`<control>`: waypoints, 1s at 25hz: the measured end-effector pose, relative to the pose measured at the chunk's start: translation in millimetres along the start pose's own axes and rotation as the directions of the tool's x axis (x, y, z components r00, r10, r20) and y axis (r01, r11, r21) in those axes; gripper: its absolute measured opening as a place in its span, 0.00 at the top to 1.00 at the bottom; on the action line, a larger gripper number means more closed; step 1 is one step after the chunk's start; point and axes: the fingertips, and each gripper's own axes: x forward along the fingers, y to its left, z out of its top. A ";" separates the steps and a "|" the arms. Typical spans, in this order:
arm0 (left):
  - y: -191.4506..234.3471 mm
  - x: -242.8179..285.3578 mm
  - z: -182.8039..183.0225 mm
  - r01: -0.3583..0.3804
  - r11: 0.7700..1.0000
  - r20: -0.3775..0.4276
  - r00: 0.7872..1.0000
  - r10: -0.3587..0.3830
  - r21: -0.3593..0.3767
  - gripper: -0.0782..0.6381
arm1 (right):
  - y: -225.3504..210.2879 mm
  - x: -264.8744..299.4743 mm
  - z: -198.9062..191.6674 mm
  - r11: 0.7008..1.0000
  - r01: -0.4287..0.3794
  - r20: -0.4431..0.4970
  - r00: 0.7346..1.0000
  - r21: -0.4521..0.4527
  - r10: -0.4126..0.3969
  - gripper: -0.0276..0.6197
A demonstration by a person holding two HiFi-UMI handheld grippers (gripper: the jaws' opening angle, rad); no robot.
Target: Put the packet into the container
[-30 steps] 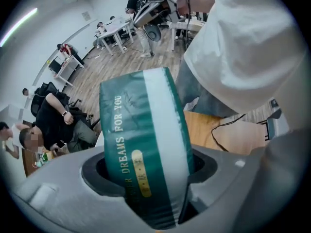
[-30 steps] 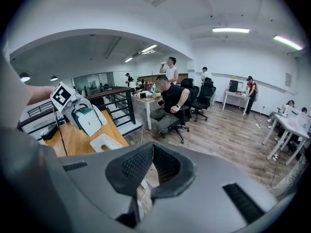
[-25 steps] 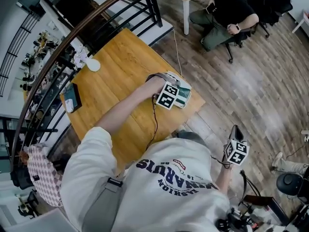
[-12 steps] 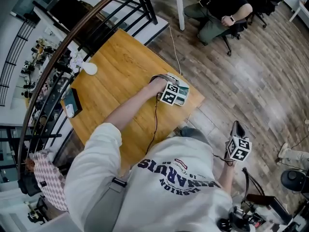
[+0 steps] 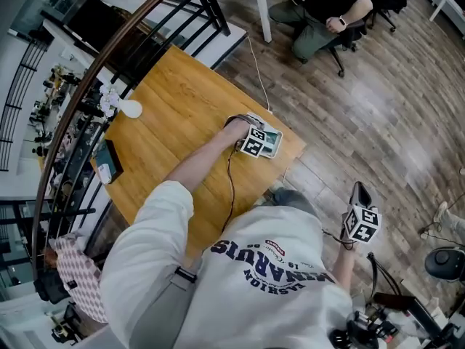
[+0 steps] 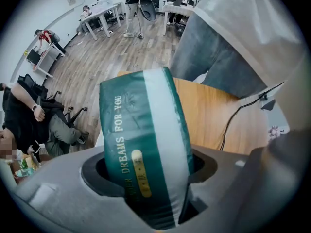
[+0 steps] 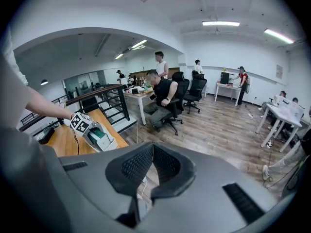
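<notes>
Head view: left gripper (image 5: 257, 143) points straight down over the white container (image 5: 277, 134) at the table (image 5: 174, 122) corner, prob. so the packet (image 5: 270, 145) goes in end-first. Right gripper (image 5: 361, 224) hangs low at the person's side, well apart from the table (no job for it here, I'd judge).

Left gripper view: jaws clamped on the green-and-white packet, roughly half open round its puffy body. Pads press both sides, and the far end sticks out toward the tabletop. Container isn't seen here.

Right gripper view: its own jaws meet at the tips, nothing btwn them. Far off, green shows inside the container's walls, so the packet looks at least partly in. How deep, can't tell.
</notes>
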 end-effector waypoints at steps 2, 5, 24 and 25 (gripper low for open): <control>1.0 10.2 0.3 -0.004 1.000 -0.008 1.000 0.004 -0.002 0.45 | -1.8 -1.8 -0.7 1.000 0.004 -0.004 1.000 -0.002 -0.004 0.95; 1.4 25.3 2.3 -0.009 1.000 0.000 1.000 0.009 -0.019 0.45 | 1.2 -4.1 1.3 1.000 0.001 -0.004 1.000 -0.019 -0.001 0.95; 7.2 35.8 2.3 -0.083 0.994 0.049 0.995 0.087 -0.067 0.37 | 31.6 9.9 15.2 0.996 -0.047 -0.005 0.999 -0.069 0.047 0.95; 7.1 33.2 1.0 -0.087 0.995 0.044 0.995 0.090 -0.056 0.36 | 33.3 10.5 16.6 0.996 -0.050 -0.006 0.999 -0.072 0.050 0.95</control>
